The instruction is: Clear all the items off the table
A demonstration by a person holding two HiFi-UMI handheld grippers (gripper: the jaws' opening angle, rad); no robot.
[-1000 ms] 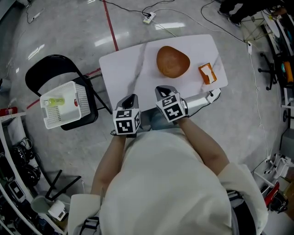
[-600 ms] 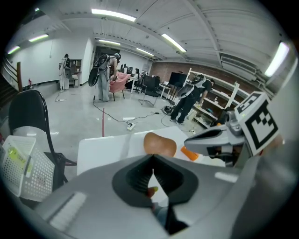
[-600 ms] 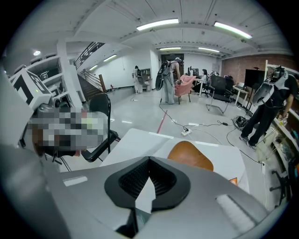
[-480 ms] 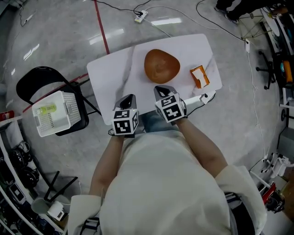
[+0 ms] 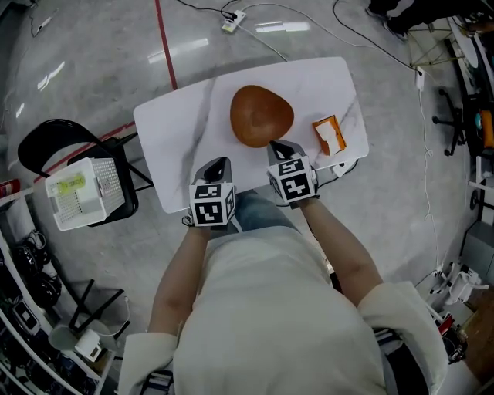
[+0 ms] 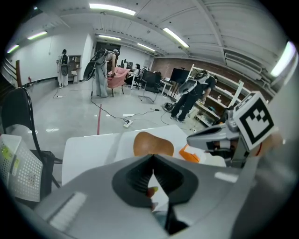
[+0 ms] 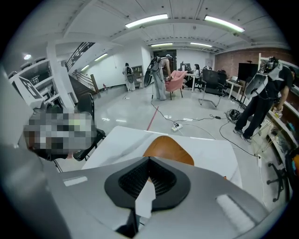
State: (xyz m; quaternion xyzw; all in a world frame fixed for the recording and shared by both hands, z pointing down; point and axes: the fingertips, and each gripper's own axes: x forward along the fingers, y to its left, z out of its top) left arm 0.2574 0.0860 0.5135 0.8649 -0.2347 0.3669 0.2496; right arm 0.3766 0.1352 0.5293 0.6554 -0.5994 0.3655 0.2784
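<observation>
Left gripper [image 5: 217, 165] and right gripper [image 5: 282, 148]: jaws closed, empty. Bowl [image 5: 262, 116] sits mid-table [image 5: 177, 131], at 11 o'clock just beside the right gripper and 1 o'clock from the left. Packet [image 5: 328, 136]: 2 o'clock of right gripper, which is nearer both.

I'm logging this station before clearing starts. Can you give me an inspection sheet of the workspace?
Surface: white marble-look table.
Job's things: brown rounded wood-like bowl mid-table; small orange-and-white packet to its right, apart from it.
Clutter: nothing seen on the table.
Grippers: left gripper and right gripper both shut and empty at the table's near edge, the right one by the bowl's near rim.
Cables: white power strip with leads on the floor beyond the table.
Surroundings: white perforated basket on a black chair at left; red floor line.
</observation>
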